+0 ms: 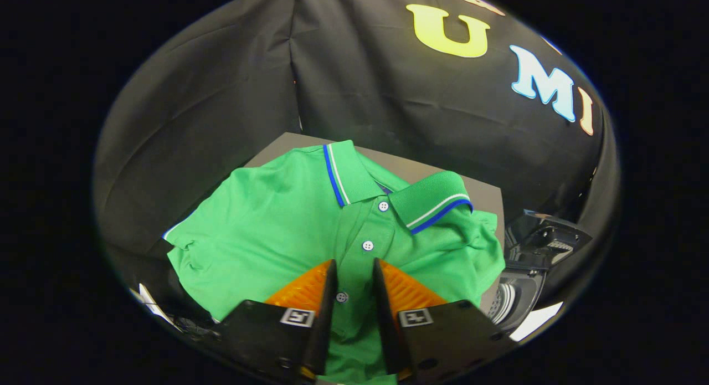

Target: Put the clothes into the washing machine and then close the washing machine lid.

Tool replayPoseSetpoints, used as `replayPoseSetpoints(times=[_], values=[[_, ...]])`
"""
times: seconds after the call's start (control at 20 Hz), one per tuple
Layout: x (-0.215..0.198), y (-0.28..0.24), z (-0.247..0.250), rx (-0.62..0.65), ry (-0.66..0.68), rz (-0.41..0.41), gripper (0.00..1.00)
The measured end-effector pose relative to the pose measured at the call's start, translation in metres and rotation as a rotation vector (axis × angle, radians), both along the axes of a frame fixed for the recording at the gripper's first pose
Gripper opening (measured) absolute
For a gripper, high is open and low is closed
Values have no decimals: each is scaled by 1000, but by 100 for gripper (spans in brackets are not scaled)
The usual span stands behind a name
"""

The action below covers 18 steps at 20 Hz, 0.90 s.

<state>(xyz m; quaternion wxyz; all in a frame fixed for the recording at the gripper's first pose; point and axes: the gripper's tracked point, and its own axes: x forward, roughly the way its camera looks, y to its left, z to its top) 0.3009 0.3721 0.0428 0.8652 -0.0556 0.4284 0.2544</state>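
Jaws (354, 268) point down, narrowly spread over the green polo shirt's (266, 235) button placket, fabric between them.

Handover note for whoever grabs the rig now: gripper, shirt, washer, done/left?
Gripper: fingers a little apart, straddling the button placket of the green polo shirt; can't tell if they press the fabric.
Shirt: spread flat on the grey table, collar away from the gripper.
Washing machine: beside the table, lid raised, drum open.
Done: nothing loaded.
Left: grasp the shirt, drop it in the drum, close the lid.
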Motion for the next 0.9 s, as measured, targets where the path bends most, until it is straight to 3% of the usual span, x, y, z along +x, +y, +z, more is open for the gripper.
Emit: replayPoseSetpoints(times=[0.1, 0.15, 0.25, 0.65, 0.9], values=[[-2, 1, 2, 1, -4, 0, 21], [0, 3, 4, 5, -12, 11, 21], [3, 1, 7, 45, -2, -16, 2], [0, 1, 10, 78, -48, -2, 2], [4, -3, 40, 148, -87, -15, 2]])
